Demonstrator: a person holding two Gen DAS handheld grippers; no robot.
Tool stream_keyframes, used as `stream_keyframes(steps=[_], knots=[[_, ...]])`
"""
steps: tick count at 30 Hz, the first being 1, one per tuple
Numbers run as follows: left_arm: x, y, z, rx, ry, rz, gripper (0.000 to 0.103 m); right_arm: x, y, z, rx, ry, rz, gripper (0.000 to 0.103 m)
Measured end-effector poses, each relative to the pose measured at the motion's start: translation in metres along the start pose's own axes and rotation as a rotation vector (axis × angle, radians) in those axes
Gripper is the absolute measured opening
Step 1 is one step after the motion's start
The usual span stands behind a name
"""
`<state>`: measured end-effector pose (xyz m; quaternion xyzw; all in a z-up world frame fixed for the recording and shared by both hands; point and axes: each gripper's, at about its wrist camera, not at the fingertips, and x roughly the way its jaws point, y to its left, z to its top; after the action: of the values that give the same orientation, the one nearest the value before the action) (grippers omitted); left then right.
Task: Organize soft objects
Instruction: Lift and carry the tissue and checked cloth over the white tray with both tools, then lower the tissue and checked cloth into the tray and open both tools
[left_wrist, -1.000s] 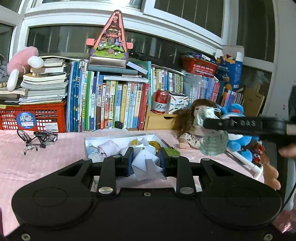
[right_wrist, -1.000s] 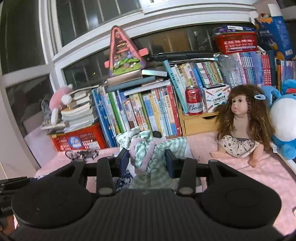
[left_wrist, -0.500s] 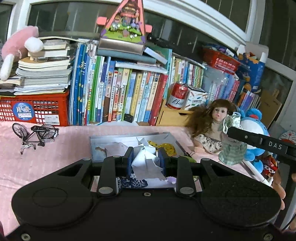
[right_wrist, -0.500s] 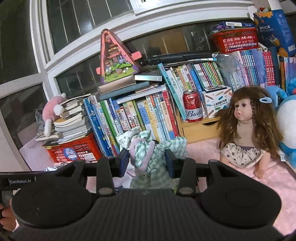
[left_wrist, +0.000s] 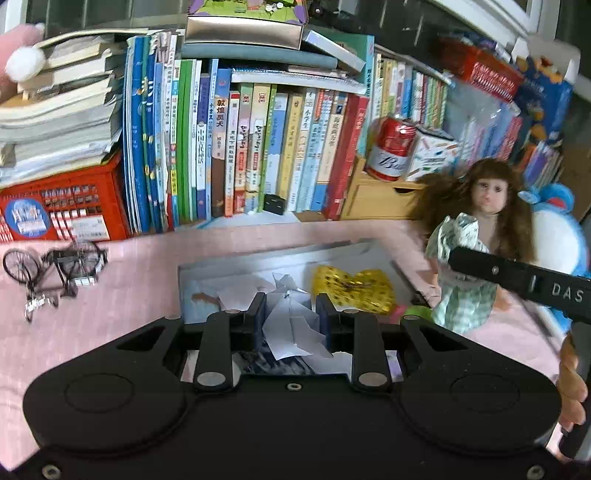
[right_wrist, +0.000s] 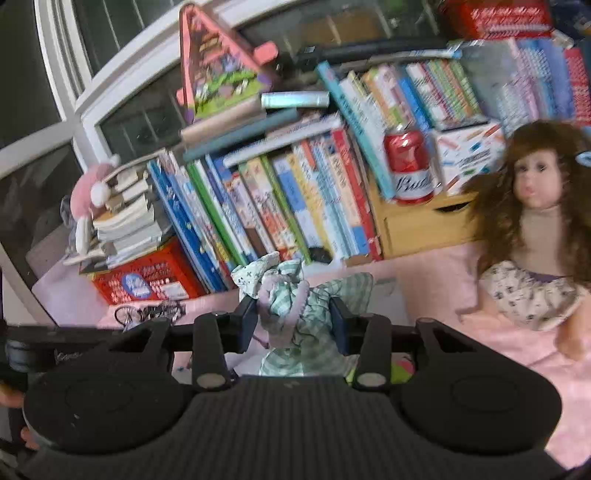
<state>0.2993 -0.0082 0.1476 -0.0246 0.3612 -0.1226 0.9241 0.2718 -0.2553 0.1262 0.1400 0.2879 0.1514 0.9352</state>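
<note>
My left gripper (left_wrist: 291, 312) is shut on a crumpled white cloth (left_wrist: 291, 328) and holds it above a shallow white box (left_wrist: 258, 266) on the pink table. The box holds a yellow dotted cloth (left_wrist: 351, 291) and other small fabrics. My right gripper (right_wrist: 293, 317) is shut on a green checked doll dress (right_wrist: 310, 317). That dress also shows in the left wrist view (left_wrist: 461, 288), hanging at the right of the box in front of a brown-haired doll (left_wrist: 487, 195).
A row of books (left_wrist: 258, 147) backs the table, with a red basket (left_wrist: 55, 210) at left and a wooden drawer (left_wrist: 376, 195) bearing a red can (left_wrist: 391, 147). A small toy bicycle (left_wrist: 51, 269) stands left of the box. A blue plush (left_wrist: 557, 236) sits at right.
Both grippers have moved forward and lower toward the box, still holding their cloths. The right gripper with the checked dress has come closer to the box's right side.
</note>
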Motion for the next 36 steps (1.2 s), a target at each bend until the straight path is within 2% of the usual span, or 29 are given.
stream_keyframes(steps=[7,18,24,36], knots=[[0.051,0.003,0.009,0.006,0.079,0.031,0.026,0.047,-0.011,-0.011,-0.017,0.087,0.028,0.047],[0.108,0.006,0.011,0.009,0.171,0.05,0.026,0.093,-0.021,-0.025,-0.044,0.178,0.029,0.047],[0.129,0.007,0.005,0.033,0.236,0.061,0.027,0.106,-0.024,-0.031,-0.043,0.21,0.029,0.047],[0.149,0.011,0.0,0.015,0.283,0.061,0.027,0.119,-0.028,-0.04,-0.035,0.252,0.03,0.046]])
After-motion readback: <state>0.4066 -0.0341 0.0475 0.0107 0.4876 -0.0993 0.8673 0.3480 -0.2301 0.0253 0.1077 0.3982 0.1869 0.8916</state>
